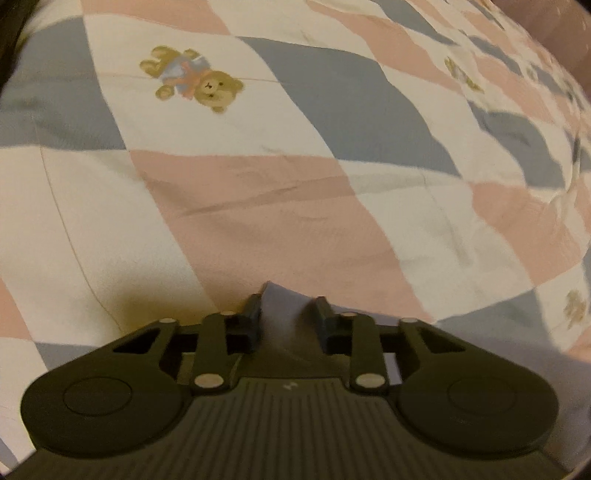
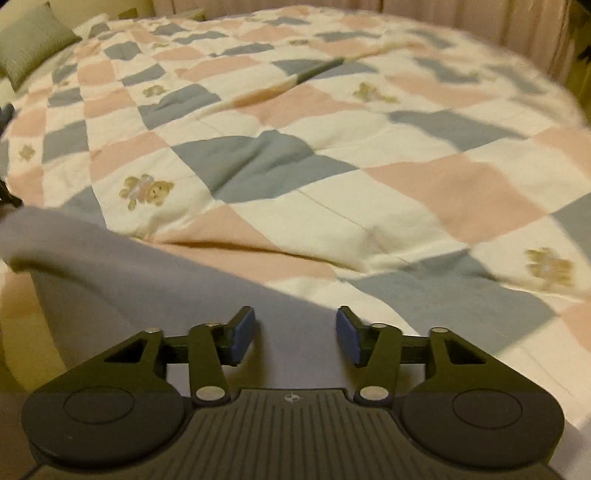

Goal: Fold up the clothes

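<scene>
A plain lavender garment [image 2: 129, 266] lies on a patchwork quilt [image 2: 332, 166]. In the right wrist view it spreads from the left edge down under my right gripper [image 2: 295, 314]. That gripper is open, its blue pads [image 2: 242, 332] wide apart above the flat cloth and not pressing on it. In the left wrist view my left gripper [image 1: 287, 301] is shut on a raised peak of the same lavender garment [image 1: 282, 321], which bunches up between the dark fingers. The rest of the garment is hidden under the gripper bodies.
The quilt [image 1: 258, 206] has pink, blue and cream squares with teddy bear prints [image 1: 195, 79] and covers the whole bed. A grey-green pillow [image 2: 33, 40] sits at the far left corner. Pale curtains [image 2: 480, 22] hang beyond the far edge.
</scene>
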{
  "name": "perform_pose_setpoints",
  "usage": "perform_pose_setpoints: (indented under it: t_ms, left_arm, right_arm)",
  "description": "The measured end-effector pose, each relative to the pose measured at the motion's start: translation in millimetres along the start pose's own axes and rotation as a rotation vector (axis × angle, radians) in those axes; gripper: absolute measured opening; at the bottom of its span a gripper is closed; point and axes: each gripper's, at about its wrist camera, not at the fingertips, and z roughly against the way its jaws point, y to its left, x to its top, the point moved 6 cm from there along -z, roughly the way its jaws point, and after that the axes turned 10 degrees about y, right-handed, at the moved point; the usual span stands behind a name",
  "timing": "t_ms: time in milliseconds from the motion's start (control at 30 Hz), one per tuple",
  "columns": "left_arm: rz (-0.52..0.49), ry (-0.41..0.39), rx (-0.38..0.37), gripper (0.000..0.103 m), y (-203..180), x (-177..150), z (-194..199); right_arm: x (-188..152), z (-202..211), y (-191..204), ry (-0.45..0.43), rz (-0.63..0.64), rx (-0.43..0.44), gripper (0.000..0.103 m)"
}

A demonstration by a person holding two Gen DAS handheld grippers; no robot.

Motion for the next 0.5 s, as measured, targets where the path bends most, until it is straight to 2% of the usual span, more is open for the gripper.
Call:
perform_pose_setpoints:
  t_ms: [33,67,133,167,200,233,267,333,400,500]
  left_arm:
    - [-0.021,-0.011,0.006,0.013,-2,-2,2]
    - [-0.038,-0.018,0.005,0.0,-4,-3,4]
    - [-0.069,-0.037,0.018,0.0,-8,-2,8]
    - [-0.093,-0.057,0.035,0.0,-11,-1,11]
    - [-0.115,-0.079,0.049,0.0,-14,1,15]
    - [-0.133,-0.108,0.06,0.0,-17,4,20]
    - [-0.14,-0.146,0.065,0.0,-19,8,28]
    - [-0.146,-0.23,0.067,0.0,-22,18,45]
    - [-0.147,-0.301,0.071,0.0,-25,28,58]
    - [-0.132,-0.341,0.094,0.001,-30,48,58]
  right_arm:
    - [5,-7,0,0.006,0.01,0.009,0.062]
    - [10,-14,-1,0.013,0.019,0.017,0.069]
    - [17,-28,0,0.038,0.018,0.062,0.07]
    - [20,-35,0,0.052,0.016,0.086,0.063]
    - [22,-40,2,0.075,0.022,0.137,0.04]
    - [23,-42,6,0.091,0.05,0.168,0.026]
    - [25,-44,10,0.105,0.081,0.192,0.002]
    - [27,-38,14,0.095,0.139,0.193,0.001]
    - [35,-26,10,0.031,0.147,0.181,0.0]
    - [50,-10,0,-0.085,0.104,0.142,0.0]
